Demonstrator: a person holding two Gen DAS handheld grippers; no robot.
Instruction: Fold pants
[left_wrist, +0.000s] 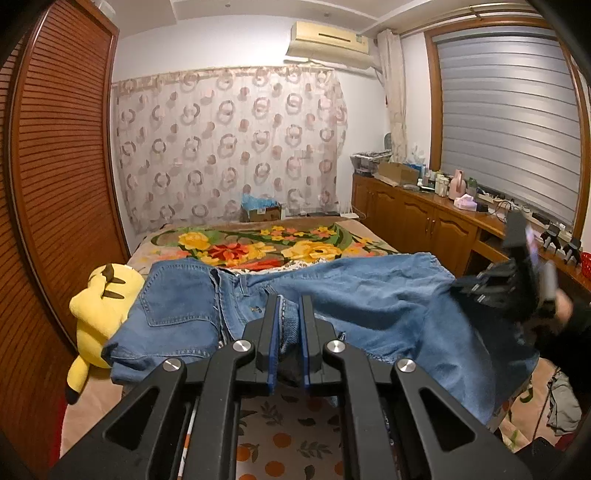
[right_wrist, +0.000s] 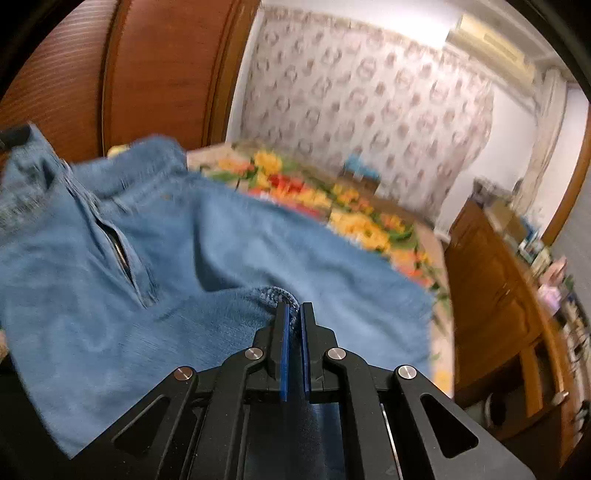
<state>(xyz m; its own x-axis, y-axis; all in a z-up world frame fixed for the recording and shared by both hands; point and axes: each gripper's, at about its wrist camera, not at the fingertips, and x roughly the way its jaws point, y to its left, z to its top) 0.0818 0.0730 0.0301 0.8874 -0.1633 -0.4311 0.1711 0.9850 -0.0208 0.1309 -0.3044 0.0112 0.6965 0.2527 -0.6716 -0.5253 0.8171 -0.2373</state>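
Blue denim pants (left_wrist: 332, 291) are held up and stretched over the near end of the bed, back pocket at the left. My left gripper (left_wrist: 290, 306) is shut on a bunched denim edge near the pants' middle. My right gripper shows in the left wrist view (left_wrist: 491, 284) at the right, holding the other end of the pants. In the right wrist view the right gripper (right_wrist: 293, 310) is shut on a thick hem of the pants (right_wrist: 184, 258), whose fly and zipper hang at the left. That view is blurred.
A floral blanket (left_wrist: 258, 243) covers the bed. A yellow plush toy (left_wrist: 99, 306) lies at the bed's left edge by the louvred wardrobe door (left_wrist: 59, 166). A wooden cabinet (left_wrist: 424, 218) with clutter runs along the right wall. A cardboard box (left_wrist: 260, 210) stands beyond the bed.
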